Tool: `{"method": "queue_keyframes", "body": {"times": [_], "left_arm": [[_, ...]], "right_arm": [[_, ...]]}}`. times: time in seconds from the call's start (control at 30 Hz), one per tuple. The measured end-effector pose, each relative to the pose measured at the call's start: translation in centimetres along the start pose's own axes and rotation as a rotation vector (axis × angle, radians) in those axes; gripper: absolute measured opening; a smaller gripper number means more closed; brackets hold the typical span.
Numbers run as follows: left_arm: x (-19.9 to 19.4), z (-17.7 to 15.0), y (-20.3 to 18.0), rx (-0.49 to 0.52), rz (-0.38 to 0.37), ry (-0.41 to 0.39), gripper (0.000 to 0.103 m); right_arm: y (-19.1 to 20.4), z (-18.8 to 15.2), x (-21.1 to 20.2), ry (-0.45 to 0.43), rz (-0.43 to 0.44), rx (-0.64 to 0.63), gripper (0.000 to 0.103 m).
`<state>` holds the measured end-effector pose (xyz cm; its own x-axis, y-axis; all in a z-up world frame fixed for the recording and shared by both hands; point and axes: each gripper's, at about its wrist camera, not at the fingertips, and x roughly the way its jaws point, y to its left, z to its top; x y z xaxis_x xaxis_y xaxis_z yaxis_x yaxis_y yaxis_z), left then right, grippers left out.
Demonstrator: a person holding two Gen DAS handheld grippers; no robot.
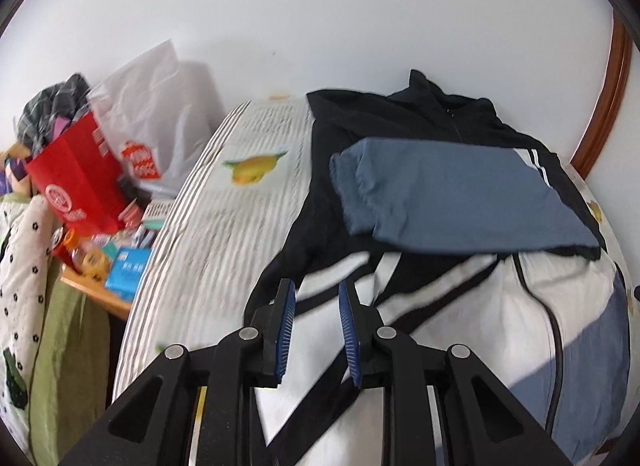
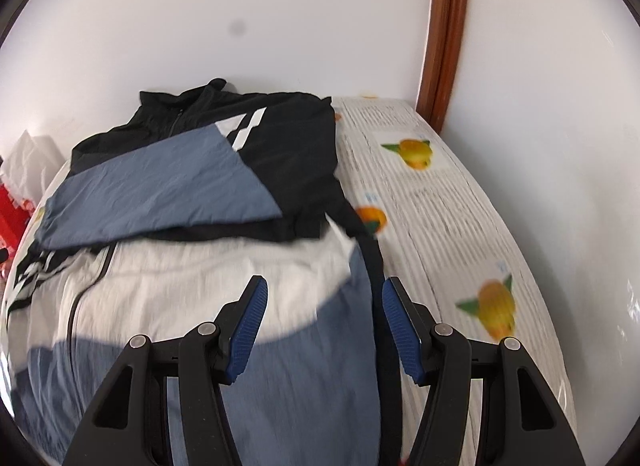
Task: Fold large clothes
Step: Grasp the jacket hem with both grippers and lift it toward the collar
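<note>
Both grippers hang above a jacket (image 1: 460, 193) that lies spread on a bed (image 1: 224, 201): the left gripper (image 1: 317, 298) has its blue-padded jaws a little apart with nothing between them, over the garment's lower left part where black and white bands cross, and the right gripper (image 2: 322, 298) has its jaws wider apart, also empty, over the jacket's (image 2: 192, 185) right edge. The jacket is a colour-blocked zip-up: black across the shoulders and stand-up collar, which point toward the wall, white through the middle of the body, grey-blue at the hem nearest the cameras, with a dark zip line running down the front. One grey-blue sleeve (image 1: 440, 189) with an elastic cuff is folded across the chest, its cuff toward the left side; white stripes mark where the sleeve meets the black shoulder. The cloth looks thin and slightly crinkled. Under it, the bed (image 2: 440, 205) carries a striped white cover printed with orange fruit and green leaves, and it stands in a corner against a white wall with a brown wooden frame (image 2: 444, 37). Beside the bed on the left, a red paper bag (image 1: 76, 181), a white plastic bag (image 1: 152, 113) and small boxes crowd a wooden surface.
</note>
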<state>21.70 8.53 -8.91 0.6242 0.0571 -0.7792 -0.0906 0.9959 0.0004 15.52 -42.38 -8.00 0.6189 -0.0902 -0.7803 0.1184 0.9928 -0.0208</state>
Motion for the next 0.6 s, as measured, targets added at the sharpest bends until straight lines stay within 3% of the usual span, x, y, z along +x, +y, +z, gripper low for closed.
{"method": "queue_keyframes", "body": {"times": [0.1, 0.23, 0.5, 0.6], "left_arm": [[-1.1, -2.3, 1.4, -0.029, -0.022, 0.006, 0.057], [-1.8, -5.1, 2.5, -0.029, -0.03, 0.018, 0.058], [-1.1, -11.3, 4.1, -0.089, -0.108, 0.129, 0.058], [-1.4, -12.4, 3.8, -0.083, -0.118, 0.104, 0.058]], "right_arm": [[-0.4, -2.3, -0.5, 0.026, -0.015, -0.008, 0.065], [-1.2, -5.7, -0.6, 0.063, -0.005, 0.006, 0.066], [-1.9, -10.8, 0.5, 0.111, 0.049, 0.058, 0.066], [-1.6, -11.3, 0.3, 0.08, 0.049, 0.049, 0.066]]}}
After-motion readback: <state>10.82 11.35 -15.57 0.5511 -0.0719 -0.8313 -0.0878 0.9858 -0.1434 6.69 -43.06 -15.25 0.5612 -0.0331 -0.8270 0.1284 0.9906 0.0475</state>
